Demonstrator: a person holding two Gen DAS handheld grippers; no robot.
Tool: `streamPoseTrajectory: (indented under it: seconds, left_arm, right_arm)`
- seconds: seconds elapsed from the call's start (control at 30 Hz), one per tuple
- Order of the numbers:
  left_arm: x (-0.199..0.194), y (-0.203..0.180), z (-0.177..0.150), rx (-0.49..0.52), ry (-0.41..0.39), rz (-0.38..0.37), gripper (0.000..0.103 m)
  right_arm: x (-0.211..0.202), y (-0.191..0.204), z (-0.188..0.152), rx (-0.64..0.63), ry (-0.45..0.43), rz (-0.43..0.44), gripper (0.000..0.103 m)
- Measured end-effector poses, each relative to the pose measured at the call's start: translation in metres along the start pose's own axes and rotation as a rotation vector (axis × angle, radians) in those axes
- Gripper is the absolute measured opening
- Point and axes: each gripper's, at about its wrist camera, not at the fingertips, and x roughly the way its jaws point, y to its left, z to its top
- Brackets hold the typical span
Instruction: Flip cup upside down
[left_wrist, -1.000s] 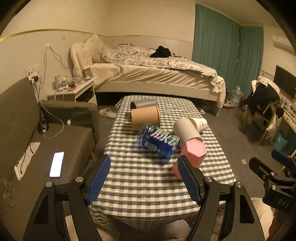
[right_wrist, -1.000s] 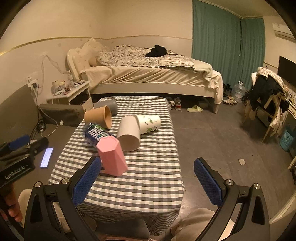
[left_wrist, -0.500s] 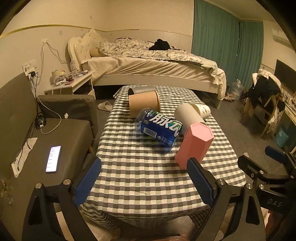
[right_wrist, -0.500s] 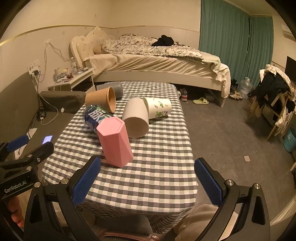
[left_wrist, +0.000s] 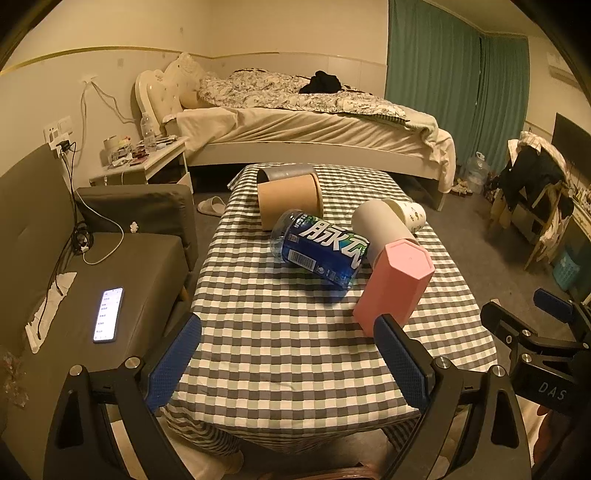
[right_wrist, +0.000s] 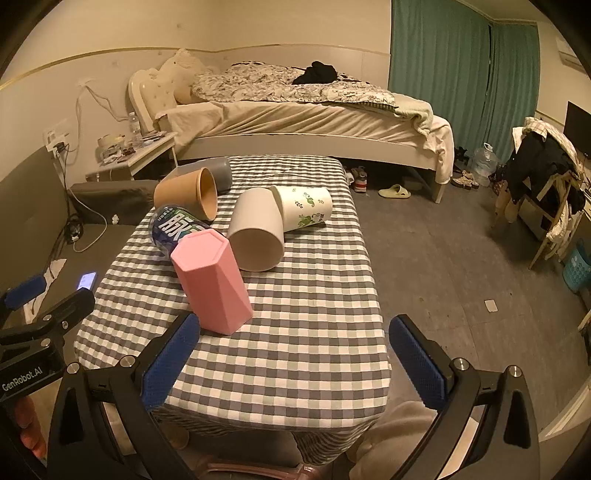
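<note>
A pink hexagonal cup (left_wrist: 393, 286) (right_wrist: 210, 280) stands bottom-up on the checked table (left_wrist: 295, 354) (right_wrist: 314, 332). Behind it lie on their sides a beige cup (left_wrist: 376, 225) (right_wrist: 255, 236), a white leaf-print cup (right_wrist: 303, 212) (left_wrist: 408, 214), a tan cup (left_wrist: 290, 201) (right_wrist: 184, 194) and a grey cup (left_wrist: 286, 171) (right_wrist: 218, 171). My left gripper (left_wrist: 288, 362) is open and empty over the table's near edge. My right gripper (right_wrist: 295, 362) is open and empty, its left finger just before the pink cup.
A blue-labelled bottle (left_wrist: 321, 251) (right_wrist: 173, 227) lies between the tan and pink cups. A grey sofa with a lit phone (left_wrist: 107, 314) stands left of the table. A bed (left_wrist: 314, 122) is behind, chairs with clothes (left_wrist: 535, 184) to the right.
Both grippers have moved forward toward the table and a little to the right; the cups and bottle look larger. Nothing on the table has moved. Both stay open.
</note>
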Motion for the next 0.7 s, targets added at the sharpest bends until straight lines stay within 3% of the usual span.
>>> streamPoseTrajectory:
  seconds: [0.7]
  left_arm:
    - [0.0003,0.0,-0.0007,0.011,-0.004,0.032,0.097]
  right_arm:
    - [0.0023,-0.0024,-0.0017,-0.002,0.016,-0.006,0.103]
